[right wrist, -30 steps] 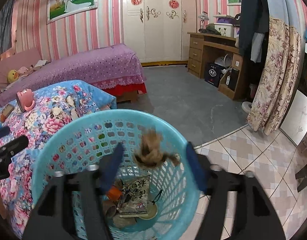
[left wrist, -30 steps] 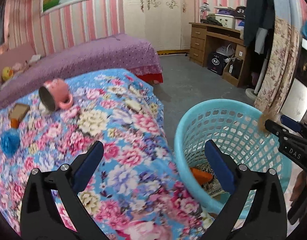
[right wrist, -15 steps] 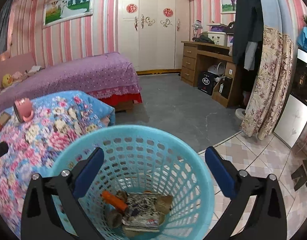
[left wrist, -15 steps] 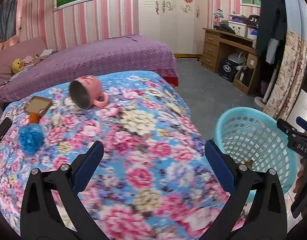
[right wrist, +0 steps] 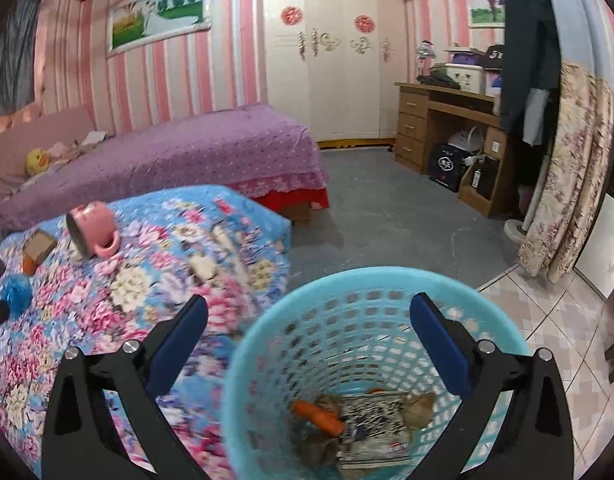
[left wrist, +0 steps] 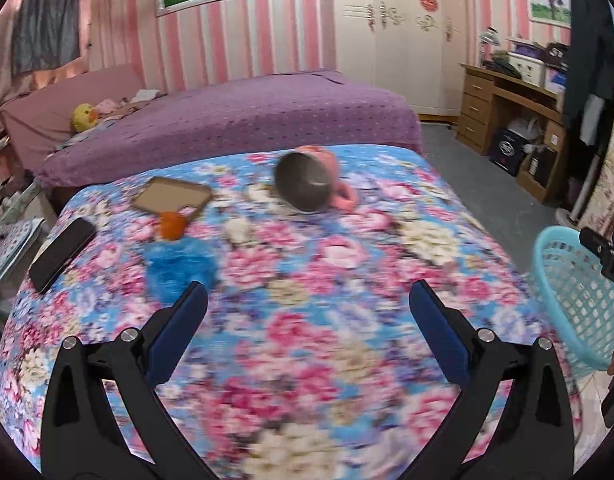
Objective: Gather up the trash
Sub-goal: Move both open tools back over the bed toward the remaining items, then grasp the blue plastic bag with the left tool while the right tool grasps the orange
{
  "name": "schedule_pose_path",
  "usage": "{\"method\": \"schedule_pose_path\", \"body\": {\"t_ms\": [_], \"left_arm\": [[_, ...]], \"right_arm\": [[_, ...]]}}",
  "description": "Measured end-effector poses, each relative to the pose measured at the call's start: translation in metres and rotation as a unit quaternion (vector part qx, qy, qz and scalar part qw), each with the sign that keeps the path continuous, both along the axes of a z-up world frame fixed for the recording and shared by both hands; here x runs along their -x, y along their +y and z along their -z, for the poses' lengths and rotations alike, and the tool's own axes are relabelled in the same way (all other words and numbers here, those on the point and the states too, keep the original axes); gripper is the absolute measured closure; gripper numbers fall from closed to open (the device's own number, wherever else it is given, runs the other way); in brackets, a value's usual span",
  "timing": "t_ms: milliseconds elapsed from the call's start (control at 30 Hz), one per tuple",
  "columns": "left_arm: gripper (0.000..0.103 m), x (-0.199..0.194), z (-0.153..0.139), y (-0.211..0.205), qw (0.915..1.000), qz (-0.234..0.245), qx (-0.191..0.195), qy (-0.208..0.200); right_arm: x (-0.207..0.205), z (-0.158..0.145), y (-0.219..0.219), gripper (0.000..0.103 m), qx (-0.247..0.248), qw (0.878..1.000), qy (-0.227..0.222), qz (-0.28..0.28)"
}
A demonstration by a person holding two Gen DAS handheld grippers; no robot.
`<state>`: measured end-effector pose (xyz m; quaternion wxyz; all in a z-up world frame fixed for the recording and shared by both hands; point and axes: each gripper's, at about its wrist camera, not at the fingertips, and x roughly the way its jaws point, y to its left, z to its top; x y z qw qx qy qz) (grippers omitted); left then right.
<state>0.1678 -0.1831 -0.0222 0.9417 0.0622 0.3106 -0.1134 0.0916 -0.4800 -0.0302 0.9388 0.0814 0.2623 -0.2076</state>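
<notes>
Tools both gape empty: left tool (left wrist: pixel 307 312) above the floral cloth (left wrist: pixel 307 340), right tool (right wrist: pixel 307 320) over the basket (right wrist: pixel 371 280).

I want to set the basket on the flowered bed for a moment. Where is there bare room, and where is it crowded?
The near half of the bedspread, between the left tongs and the basket, looks bare. The far left is crowded: phone, blue fluffy thing, orange piece, cardboard, and the pink mug lying on its side.

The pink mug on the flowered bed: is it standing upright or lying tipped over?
Tipped over. The pink mug lies on its side on the flowered bed, its open mouth facing sideways, handle low against the cover.
</notes>
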Motion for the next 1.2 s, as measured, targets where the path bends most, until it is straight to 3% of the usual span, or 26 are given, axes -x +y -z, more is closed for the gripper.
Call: {"method": "schedule_pose_path", "body": {"t_ms": [133,300,467,567,700,833,867,1000,1100,1200], "left_arm": [[0.005,-0.013,0.009,0.032,0.9994,-0.021,0.019,0.018],[0.005,-0.034,0.019,0.066,0.9982,-0.055,0.008,0.021],[0.005,-0.058,0.030,0.093,0.9963,-0.076,0.008,0.039],[0.005,-0.073,0.034,0.099,0.9952,-0.074,0.027,0.058],[0.006,-0.090,0.039,0.099,0.9954,-0.065,0.017,0.068],[0.007,-0.103,0.045,0.101,0.9948,-0.052,0.028,0.083],[0.011,-0.107,0.046,0.100,0.9946,-0.044,0.033,0.088],[0.045,-0.113,0.050,0.102,0.9939,-0.016,0.040,0.101],[0.056,-0.114,0.048,0.113,0.9936,-0.006,0.046,0.103],[0.059,-0.118,0.041,0.133,0.9947,-0.012,0.044,0.092]], "right_arm": [[-0.016,0.005,0.022,0.004,-0.008,1.000,0.012,-0.023],[-0.030,0.013,0.052,0.004,0.018,0.999,0.032,-0.037],[-0.044,0.020,0.071,0.004,0.010,0.997,0.048,-0.053],[-0.055,0.018,0.079,0.004,0.012,0.998,0.043,-0.054],[-0.074,0.017,0.090,0.004,0.007,0.997,0.048,-0.065],[-0.090,0.018,0.111,0.004,0.039,0.994,0.067,-0.077],[-0.094,0.019,0.114,0.004,0.039,0.994,0.071,-0.079],[-0.108,0.023,0.122,0.004,-0.008,0.994,0.076,-0.081],[-0.117,0.025,0.133,0.004,-0.026,0.993,0.072,-0.091],[-0.125,0.024,0.154,0.004,-0.015,0.992,0.073,-0.102]]}}
